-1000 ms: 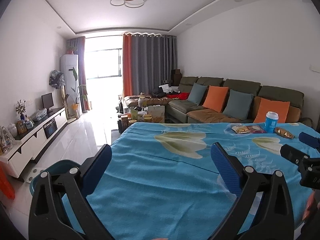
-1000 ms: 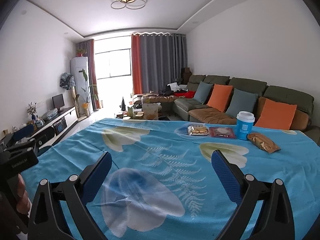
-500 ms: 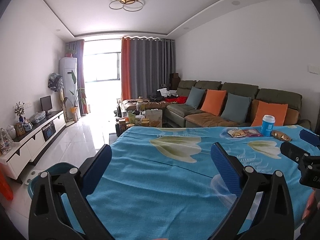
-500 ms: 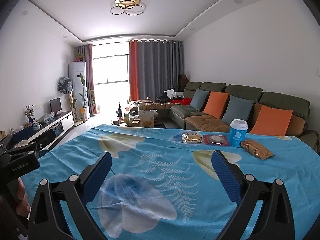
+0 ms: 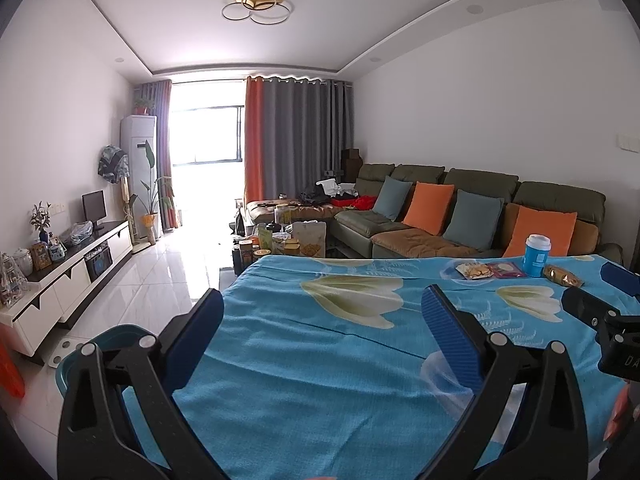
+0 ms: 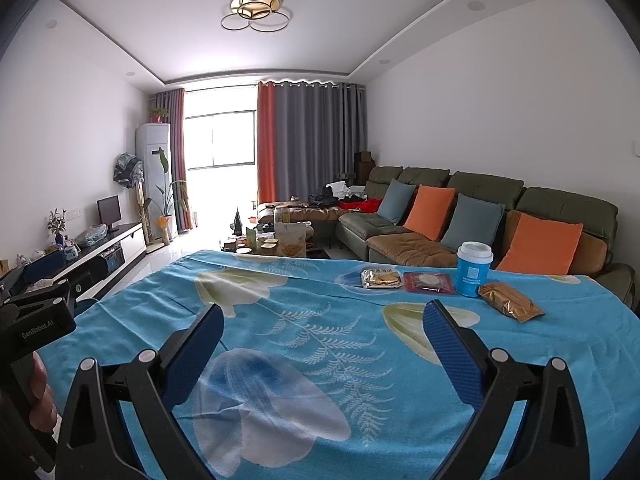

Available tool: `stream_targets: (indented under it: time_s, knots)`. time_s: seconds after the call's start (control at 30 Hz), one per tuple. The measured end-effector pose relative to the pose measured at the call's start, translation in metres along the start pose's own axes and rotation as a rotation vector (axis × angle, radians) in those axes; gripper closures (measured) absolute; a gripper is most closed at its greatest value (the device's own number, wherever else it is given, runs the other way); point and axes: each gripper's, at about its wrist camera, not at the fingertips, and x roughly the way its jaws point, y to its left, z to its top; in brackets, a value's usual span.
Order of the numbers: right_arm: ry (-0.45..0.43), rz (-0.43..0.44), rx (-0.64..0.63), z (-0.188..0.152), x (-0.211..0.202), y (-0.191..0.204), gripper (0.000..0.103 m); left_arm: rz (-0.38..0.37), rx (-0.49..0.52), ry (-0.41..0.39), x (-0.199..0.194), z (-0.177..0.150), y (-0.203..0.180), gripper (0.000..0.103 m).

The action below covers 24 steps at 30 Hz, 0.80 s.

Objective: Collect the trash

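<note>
Room: living room with a green sofa (image 6: 500, 208) along the wall at 3 o'clock, orange and blue-grey cushions on it, curtains and a bright window at 12 o'clock.
Worktop: covered by a blue flowered cloth (image 6: 320, 320), filling the lower half of both views.
Trash: four items in a row at the far edge, toward 1 o'clock in the right wrist view.
Cracker packet (image 6: 381, 279): leftmost, lying flat.
Red packet (image 6: 428, 282): just beside the cracker packet.
Blue cup (image 6: 473, 269): upright, white lid on, between the red packet and the gold wrapper (image 6: 510, 301).
Left gripper (image 5: 322, 322): fingers released, spread wide, nothing between them, above the cloth.
Right gripper (image 6: 323, 330): fingers released, spread wide, holding nothing, well apart from the trash.
Bin (image 5: 116, 342): teal rim on the floor at 8 o'clock in the left wrist view.
</note>
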Motion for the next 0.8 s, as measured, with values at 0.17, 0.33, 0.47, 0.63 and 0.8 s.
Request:
stream_targets:
  time_s: [0.17,0.33,0.47,0.63,0.8]
  knots:
    - [-0.003,-0.001,-0.002,-0.0003,0.0001,0.0001,0.007,0.001,-0.001,-0.001,-0.0001,0.0009,-0.0002,0.006]
    - [-0.007,0.000,0.001,0.0001,-0.0010,0.0001,0.007,0.002,-0.002,-0.003,-0.0003,0.0012,-0.0013,0.006]
    - [-0.010,-0.003,0.002,0.0013,-0.0020,0.0001,0.007,0.005,-0.002,-0.004,0.0015,0.0017,-0.0033,0.006]
    - [-0.011,-0.003,0.001,0.0010,-0.0018,-0.0002,0.007,0.006,-0.002,-0.003,0.0013,0.0013,-0.0030,0.006]
    - [-0.012,-0.003,0.002,0.0008,-0.0029,-0.0004,0.007,0.008,-0.002,-0.004,0.0007,0.0015,-0.0032,0.006]
